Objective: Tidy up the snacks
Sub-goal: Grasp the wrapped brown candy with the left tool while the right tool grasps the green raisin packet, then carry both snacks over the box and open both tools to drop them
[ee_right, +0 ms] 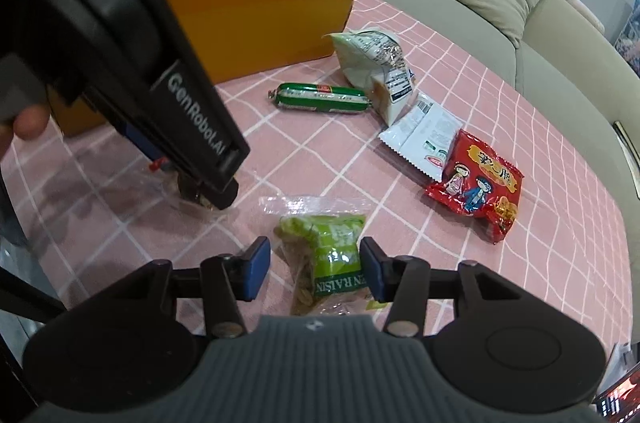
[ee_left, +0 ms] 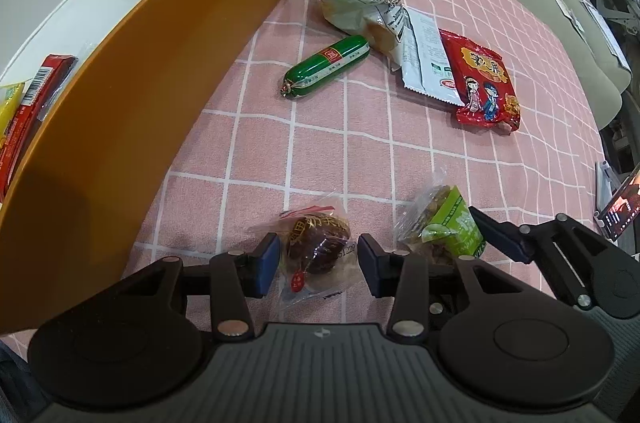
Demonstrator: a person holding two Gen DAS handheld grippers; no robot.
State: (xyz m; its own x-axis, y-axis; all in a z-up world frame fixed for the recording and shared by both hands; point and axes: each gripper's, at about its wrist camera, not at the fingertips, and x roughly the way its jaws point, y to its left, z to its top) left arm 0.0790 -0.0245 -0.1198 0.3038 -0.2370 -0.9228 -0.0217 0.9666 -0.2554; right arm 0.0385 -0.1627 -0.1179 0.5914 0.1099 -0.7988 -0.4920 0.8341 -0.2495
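Note:
A brown snack in clear wrap (ee_left: 316, 247) lies on the pink checked cloth between the blue pads of my left gripper (ee_left: 318, 259), which is open and points steeply down. To its right a green raisin packet (ee_right: 332, 251) lies between the pads of my right gripper (ee_right: 314, 259), also open; its right pad stands at the packet's edge. In the left wrist view the raisin packet (ee_left: 452, 227) shows with one of the right gripper's fingers (ee_left: 500, 237) beside it. The orange box (ee_left: 160, 83) with a white inside stands at the left and holds a red packet (ee_left: 32, 103).
Farther back on the cloth lie a green sausage (ee_right: 320, 97), a pale bread bag (ee_right: 368, 59), a white sachet (ee_right: 424, 135) and a red snack bag (ee_right: 480, 183). A beige sofa (ee_right: 560, 35) with cushions runs behind the table. A phone (ee_left: 620, 211) stands at the right edge.

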